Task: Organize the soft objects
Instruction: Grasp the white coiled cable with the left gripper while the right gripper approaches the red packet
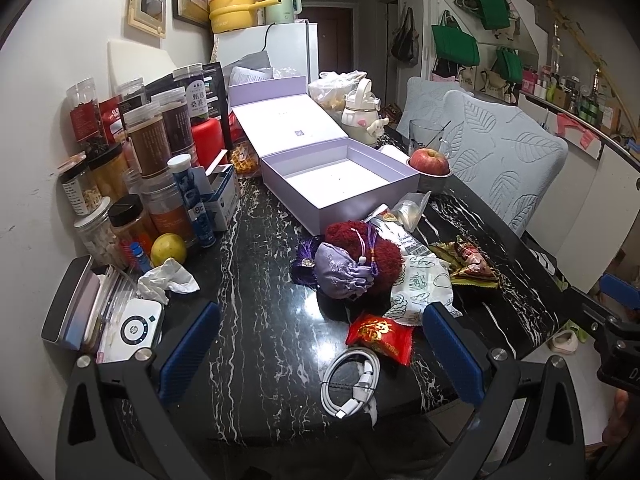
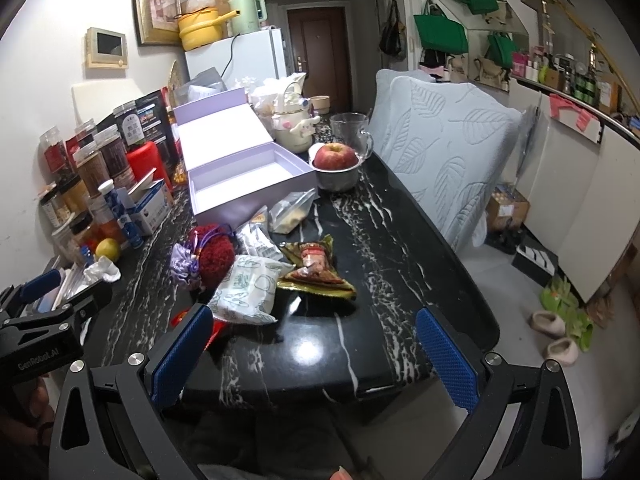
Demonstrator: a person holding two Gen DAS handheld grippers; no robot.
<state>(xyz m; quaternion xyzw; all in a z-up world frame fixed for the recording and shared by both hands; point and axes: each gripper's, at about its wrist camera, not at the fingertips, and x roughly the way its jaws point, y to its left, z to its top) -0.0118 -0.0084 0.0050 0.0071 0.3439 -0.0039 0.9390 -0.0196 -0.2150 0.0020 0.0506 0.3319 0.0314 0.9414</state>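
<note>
Soft objects: a lilac drawstring pouch (image 1: 347, 271) lying against a red fuzzy ball (image 1: 366, 246), both mid-table on the black marble table (image 1: 256, 280), just in front of the open lilac box (image 1: 340, 182), which is empty inside. White patterned packet (image 1: 420, 288) touches the ball's right side; green-brown snack wrapper (image 1: 472, 266) further right; red candy packet (image 1: 380, 334) and coiled white cable (image 1: 352, 384) nearer the camera.

Left gripper (image 1: 320, 350): jaws spread wide, nothing between them. Pouch and ball sit ahead of it, beyond the fingertips, slightly right of centre; red packet and cable lie in the gap between the fingers, not touched.

Right gripper (image 2: 316, 354): also wide, holding nothing. In its view the pouch (image 2: 185, 266) and ball (image 2: 214, 252) are ahead and off to the left, beyond the left finger (image 2: 180, 354); patterned packet (image 2: 250, 288) just past that fingertip. Bare tabletop between the fingers.

Apple (image 2: 335, 156) in a metal bowl beside the box's right corner. Jars crowd the left wall side.
</note>
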